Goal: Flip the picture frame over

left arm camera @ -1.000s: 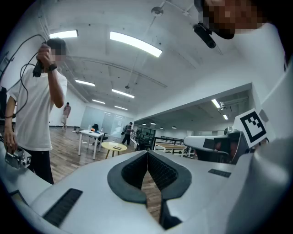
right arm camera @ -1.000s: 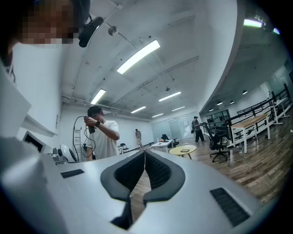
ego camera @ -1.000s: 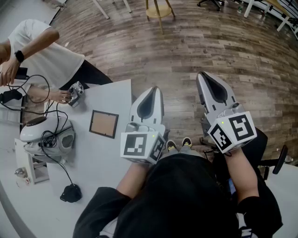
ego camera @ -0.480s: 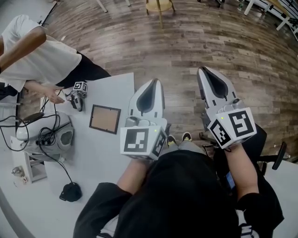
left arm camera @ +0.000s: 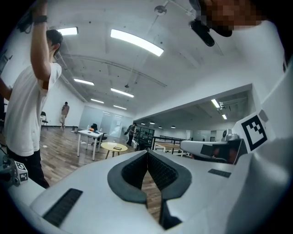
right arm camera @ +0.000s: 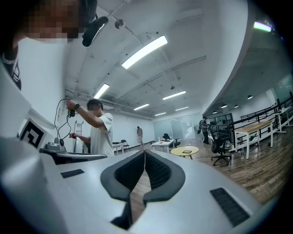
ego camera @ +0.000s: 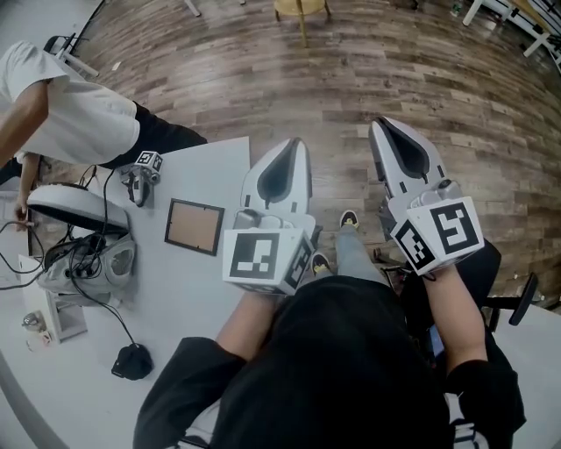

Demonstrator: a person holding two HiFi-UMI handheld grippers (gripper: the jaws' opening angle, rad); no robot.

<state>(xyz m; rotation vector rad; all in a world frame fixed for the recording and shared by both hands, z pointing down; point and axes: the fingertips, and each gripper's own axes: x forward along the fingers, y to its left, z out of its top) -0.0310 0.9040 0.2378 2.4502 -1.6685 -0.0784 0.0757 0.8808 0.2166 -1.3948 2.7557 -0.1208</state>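
The picture frame lies flat on the white table, its brown panel up inside a dark border. My left gripper hovers just right of the frame, beyond the table's corner, pointing level out over the wooden floor. Its jaws are shut and hold nothing. My right gripper is farther right, over the floor, also shut and empty. In the left gripper view the left gripper shows its dark pads meeting at the tip. The right gripper looks the same in the right gripper view. Neither touches the frame.
A person in a white shirt stands at the table's far left, arms among cables. A spare gripper with a marker cube rests beside the frame. A white device with wires and a black puck crowd the table's left. A stool stands on the floor.
Both my grippers drifted slightly sideways, still shut. The person let go of the spare gripper, which now rests on the table, and moved toward the left.
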